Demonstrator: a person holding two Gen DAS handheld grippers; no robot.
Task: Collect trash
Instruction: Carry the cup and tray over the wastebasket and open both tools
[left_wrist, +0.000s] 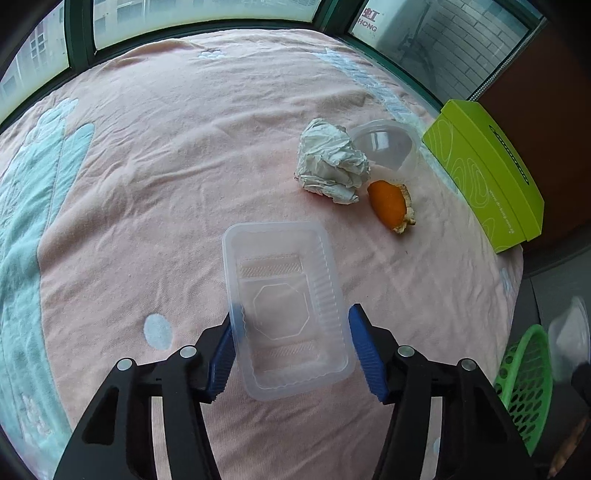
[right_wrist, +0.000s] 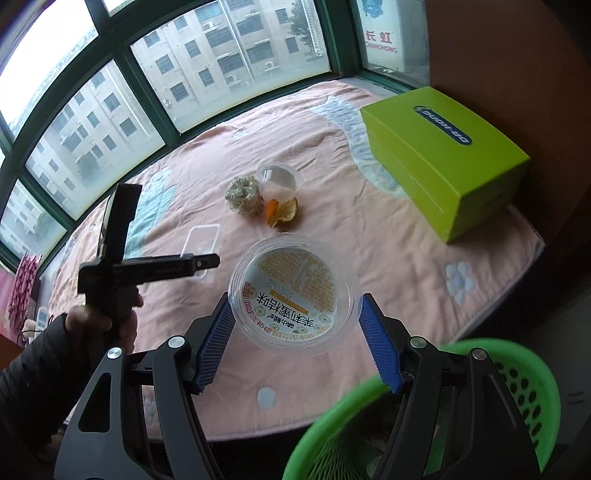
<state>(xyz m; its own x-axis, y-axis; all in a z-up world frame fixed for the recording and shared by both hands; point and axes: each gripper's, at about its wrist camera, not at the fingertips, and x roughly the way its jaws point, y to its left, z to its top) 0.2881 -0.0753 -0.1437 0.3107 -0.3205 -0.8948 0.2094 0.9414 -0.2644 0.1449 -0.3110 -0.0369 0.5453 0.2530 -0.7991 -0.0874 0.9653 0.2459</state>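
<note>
blue-padded fingers of the left gripper (left_wrist: 291, 334) straddle a clear rectangular plastic tray (left_wrist: 286, 306), jaws spread wide on either side; left pad overlaps the tray's edge, right pad shows a small gap, so cannot tell if it actually grips. tray is see-through with nothing in it and sits over the pink blanket (left_wrist: 166, 184). right gripper (right_wrist: 295, 314) has its jaws apart around a round clear plastic cup (right_wrist: 293, 293) with a printed yellow and white label on its face; left pad at the rim, right pad just beside it, grip unclear. cup contents cannot be told. just below the right gripper is a green perforated basket (right_wrist: 517, 373) off the blanket's edge, inside mostly blurred and hidden. farther out on the blanket: crumpled white paper (left_wrist: 332, 160), touching a clear dome-shaped cup (left_wrist: 388, 144) lying on its side, nothing visible inside, and an orange peel (left_wrist: 391, 205) just beside both. green cardboard box (left_wrist: 484, 177) closed, at the blanket's right edge near the wall. windows (right_wrist: 110, 110) behind. in the right wrist view the person's left hand (right_wrist: 103, 325) holds the other gripper's handle over the tray.
</note>
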